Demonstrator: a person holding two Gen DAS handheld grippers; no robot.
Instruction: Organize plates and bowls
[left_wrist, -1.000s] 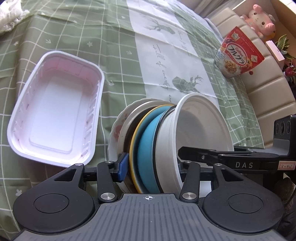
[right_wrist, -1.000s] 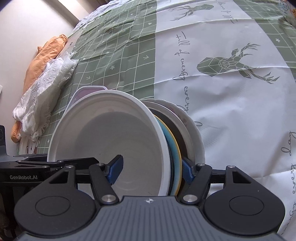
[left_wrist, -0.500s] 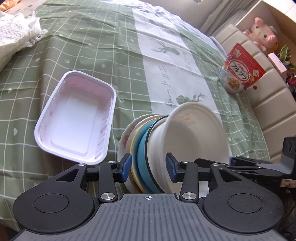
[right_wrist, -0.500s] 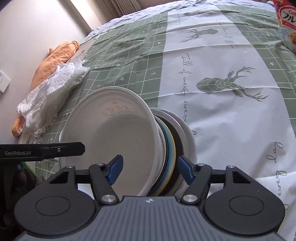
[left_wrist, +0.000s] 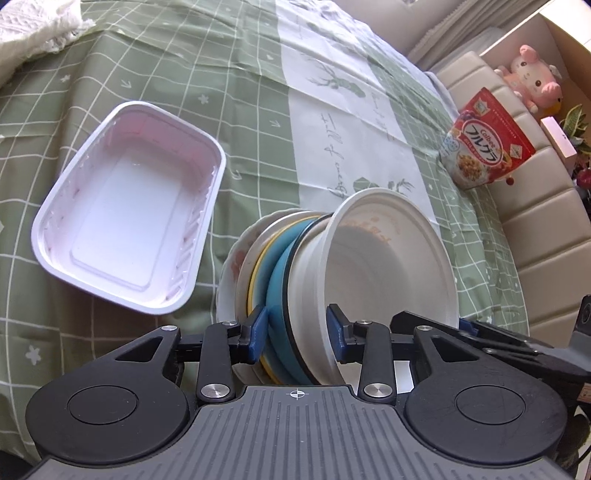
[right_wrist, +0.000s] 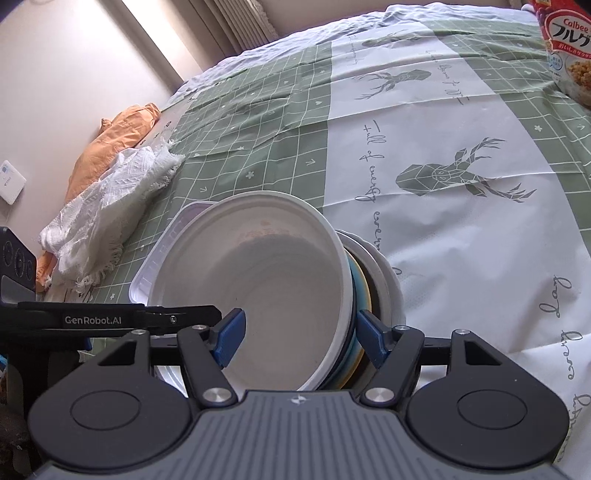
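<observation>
One white bowl (left_wrist: 388, 258) sits on its side against a stack of plates (left_wrist: 258, 266) standing on edge; at least four rims can be counted in the stack: a floral white one, a cream one, a yellow one and a blue one next to the bowl's foot. The bowl holds nothing but a faint orange stain near its rim. Just left of the stack in the left wrist view lies one white rectangular tray (left_wrist: 125, 229), which looks empty. All of it is over the green checked tablecloth (left_wrist: 240, 110) with its white deer-print band. Well beyond the stack stands one red cereal bag (left_wrist: 484, 147), with one pink plush toy (left_wrist: 532, 81) farther behind it. In the right wrist view, one white lace cloth (right_wrist: 110, 210) and one orange cloth (right_wrist: 118, 136) lie far off beside the wall.

The left hand-held gripper (left_wrist: 297, 332) tilts downward, its jaws closing around the blue plate and the bowl's foot, the left pad about on the plates, the right pad just beside the bowl's wall. The right hand-held gripper (right_wrist: 297, 338) also tilts down, half spread, one pad inside the bowl and the other behind the plates; whether both pads press is not clear.
</observation>
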